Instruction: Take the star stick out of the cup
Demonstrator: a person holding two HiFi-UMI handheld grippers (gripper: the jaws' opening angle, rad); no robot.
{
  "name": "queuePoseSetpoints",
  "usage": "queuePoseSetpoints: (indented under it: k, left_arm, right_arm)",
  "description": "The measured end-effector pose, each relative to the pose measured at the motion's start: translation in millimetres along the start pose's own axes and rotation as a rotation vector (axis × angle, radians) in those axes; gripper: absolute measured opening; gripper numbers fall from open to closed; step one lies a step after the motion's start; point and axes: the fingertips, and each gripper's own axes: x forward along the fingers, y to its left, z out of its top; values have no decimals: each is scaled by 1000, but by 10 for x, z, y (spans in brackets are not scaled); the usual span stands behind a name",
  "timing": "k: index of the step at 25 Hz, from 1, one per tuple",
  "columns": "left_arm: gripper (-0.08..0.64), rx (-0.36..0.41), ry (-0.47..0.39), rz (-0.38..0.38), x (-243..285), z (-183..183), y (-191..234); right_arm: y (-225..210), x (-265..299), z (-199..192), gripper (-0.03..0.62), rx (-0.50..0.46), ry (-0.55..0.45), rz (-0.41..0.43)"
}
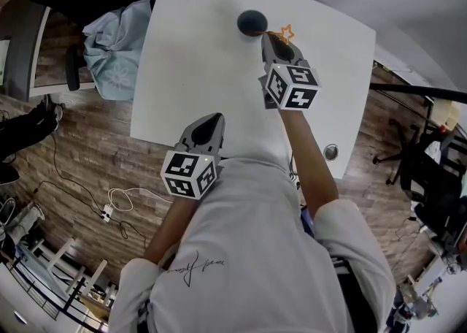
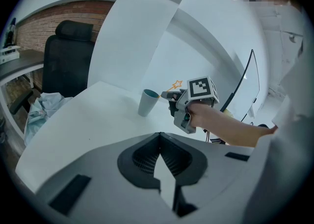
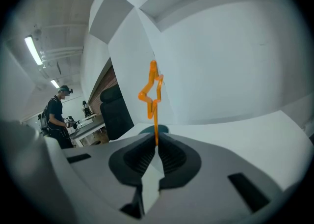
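Light, thin and probably bendy, the stick (image 3: 152, 90) sits pinched low on its stem in the right gripper (image 3: 156, 143), just right of the far cup (image 1: 252, 23), while the near left gripper (image 2: 159, 137) is closed on nothing.

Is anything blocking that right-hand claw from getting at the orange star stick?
Nothing visible does. The right gripper is shut on the star stick itself, gripping its stem below the star, with the cup just beyond its tips.
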Motion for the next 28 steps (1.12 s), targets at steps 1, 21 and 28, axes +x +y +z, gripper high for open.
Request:
queuePoseSetpoints:
  k: [1, 21, 28]
  left_arm:
    - [3, 0, -2, -1, -2, 3, 2]
    - [3, -8, -41, -5, -70, 15, -67]
    - [3, -12, -55, -5, -92, 25, -87]
  right_arm:
    - [2, -4, 4, 25, -1, 0, 0]
    - [-4, -234, 160, 25, -25, -34, 6]
    - [16, -313, 212, 25, -30, -48, 10]
